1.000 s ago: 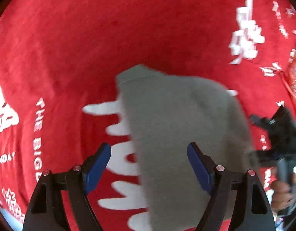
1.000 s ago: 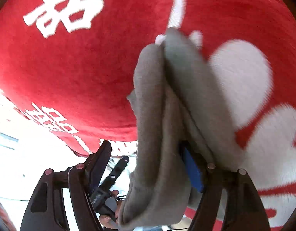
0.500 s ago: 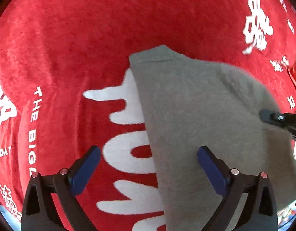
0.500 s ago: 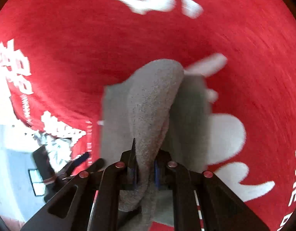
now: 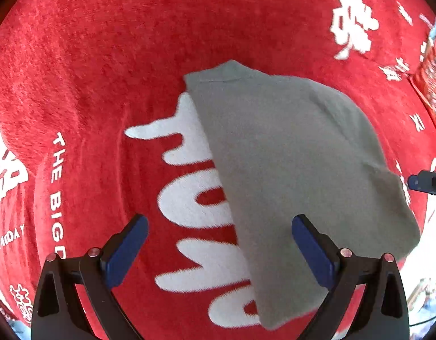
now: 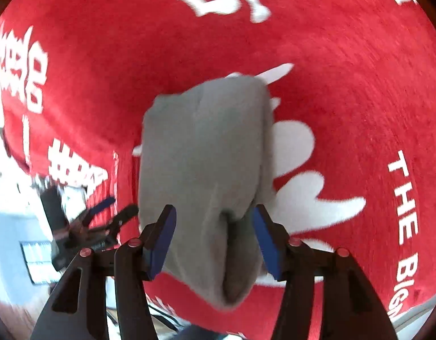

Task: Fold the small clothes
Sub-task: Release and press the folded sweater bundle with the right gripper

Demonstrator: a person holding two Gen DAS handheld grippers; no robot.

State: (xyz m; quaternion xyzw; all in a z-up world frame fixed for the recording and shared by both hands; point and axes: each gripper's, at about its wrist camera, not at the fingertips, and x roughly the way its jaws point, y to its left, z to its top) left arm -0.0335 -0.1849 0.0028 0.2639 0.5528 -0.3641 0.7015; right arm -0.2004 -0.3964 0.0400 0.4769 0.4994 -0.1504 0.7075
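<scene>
A small grey garment (image 5: 289, 170) lies folded on a red plush cloth (image 5: 104, 56) with white lettering. My left gripper (image 5: 218, 240) points down over the garment's left edge, wide open, one pad above the red cloth and the other above the grey fabric, holding nothing. In the right wrist view the garment (image 6: 203, 155) runs up between the blue pads of my right gripper (image 6: 215, 238). Those jaws are opening and the pads stand apart from the fabric. A fingertip of the right gripper (image 5: 425, 182) shows at the left wrist view's right edge.
The red cloth's edge runs along the left of the right wrist view, with pale floor (image 6: 8, 226) beyond it. The left gripper (image 6: 116, 209) appears there too. A red patterned packet (image 5: 433, 85) lies at the cloth's far right.
The right gripper clamped a fold of the grey garment half a second ago, then let go and lifted away. The left jaws widened, and the garment now lies flatter.
</scene>
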